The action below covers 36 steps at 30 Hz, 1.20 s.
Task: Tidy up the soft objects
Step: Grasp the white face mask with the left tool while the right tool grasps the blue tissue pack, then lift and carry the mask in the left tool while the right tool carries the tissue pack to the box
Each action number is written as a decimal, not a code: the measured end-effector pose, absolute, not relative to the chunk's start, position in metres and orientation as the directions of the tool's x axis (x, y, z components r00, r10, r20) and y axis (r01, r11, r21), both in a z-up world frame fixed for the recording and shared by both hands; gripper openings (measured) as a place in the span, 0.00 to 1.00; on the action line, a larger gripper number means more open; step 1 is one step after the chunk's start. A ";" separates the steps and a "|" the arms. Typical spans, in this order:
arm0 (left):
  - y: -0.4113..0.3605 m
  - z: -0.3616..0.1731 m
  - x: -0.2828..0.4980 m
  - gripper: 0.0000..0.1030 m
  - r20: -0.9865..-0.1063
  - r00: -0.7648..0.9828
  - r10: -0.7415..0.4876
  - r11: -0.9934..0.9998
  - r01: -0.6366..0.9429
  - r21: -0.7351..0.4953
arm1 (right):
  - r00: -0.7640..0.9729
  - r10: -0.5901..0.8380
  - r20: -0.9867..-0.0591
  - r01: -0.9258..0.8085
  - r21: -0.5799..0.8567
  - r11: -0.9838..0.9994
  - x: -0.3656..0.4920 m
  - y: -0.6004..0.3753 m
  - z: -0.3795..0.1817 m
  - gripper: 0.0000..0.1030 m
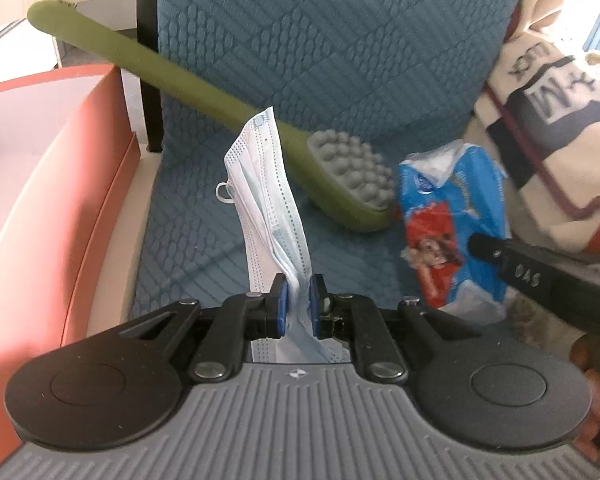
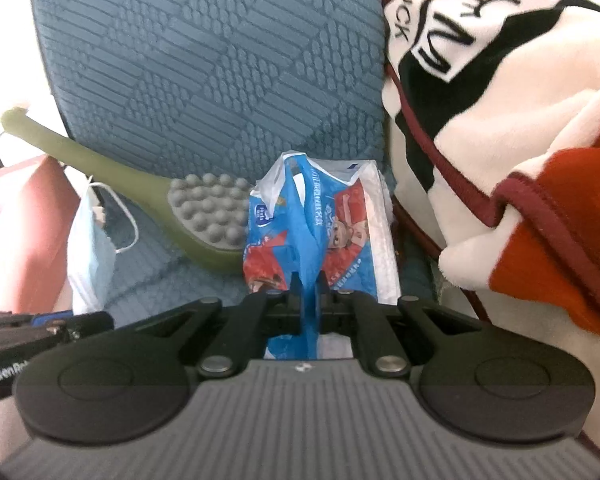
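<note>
My left gripper (image 1: 298, 288) is shut on a light blue face mask (image 1: 266, 200), which stands up from the jaws over the blue chair seat. The mask also shows in the right wrist view (image 2: 90, 256) at the left. My right gripper (image 2: 310, 284) is shut on the blue wrapper of a tissue pack (image 2: 320, 232) that lies on the seat. In the left wrist view the tissue pack (image 1: 452, 224) is at the right, with the right gripper's finger (image 1: 500, 254) reaching onto it.
A green long-handled massage brush (image 1: 348, 178) lies on the blue textured chair (image 1: 300, 60), also seen in the right wrist view (image 2: 208, 212). An orange box (image 1: 60, 184) stands at the left. A white, black and red blanket (image 2: 500, 140) is piled at the right.
</note>
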<state>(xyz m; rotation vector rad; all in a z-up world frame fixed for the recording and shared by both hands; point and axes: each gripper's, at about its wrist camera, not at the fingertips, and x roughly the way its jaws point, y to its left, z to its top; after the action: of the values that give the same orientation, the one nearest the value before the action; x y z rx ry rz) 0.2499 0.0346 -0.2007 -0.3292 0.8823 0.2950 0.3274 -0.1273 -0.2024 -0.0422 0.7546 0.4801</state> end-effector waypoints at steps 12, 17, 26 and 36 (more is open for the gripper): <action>0.025 -0.160 0.211 0.13 -0.752 0.655 0.073 0.938 -0.301 -0.171 | 0.646 0.451 -0.616 -0.457 0.161 0.875 0.269 -0.141 -0.175 0.08; 0.029 -0.151 0.191 0.13 -0.739 0.672 0.047 0.933 -0.294 -0.207 | 0.641 0.464 -0.612 -0.468 0.167 0.868 0.247 -0.143 -0.169 0.08; 0.027 -0.147 0.162 0.13 -0.732 0.682 0.000 0.936 -0.258 -0.241 | 0.605 0.490 -0.628 -0.481 0.202 0.853 0.212 -0.151 -0.165 0.08; 0.022 -0.135 0.137 0.13 -0.712 0.700 -0.053 0.939 -0.208 -0.274 | 0.591 0.501 -0.632 -0.467 0.238 0.851 0.184 -0.164 -0.154 0.08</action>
<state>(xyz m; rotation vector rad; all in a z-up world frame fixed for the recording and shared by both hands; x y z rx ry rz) 0.1375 0.0221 -0.1346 -0.3495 0.7952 0.0884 0.1844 -0.1639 -0.1541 0.0484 0.7505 0.5635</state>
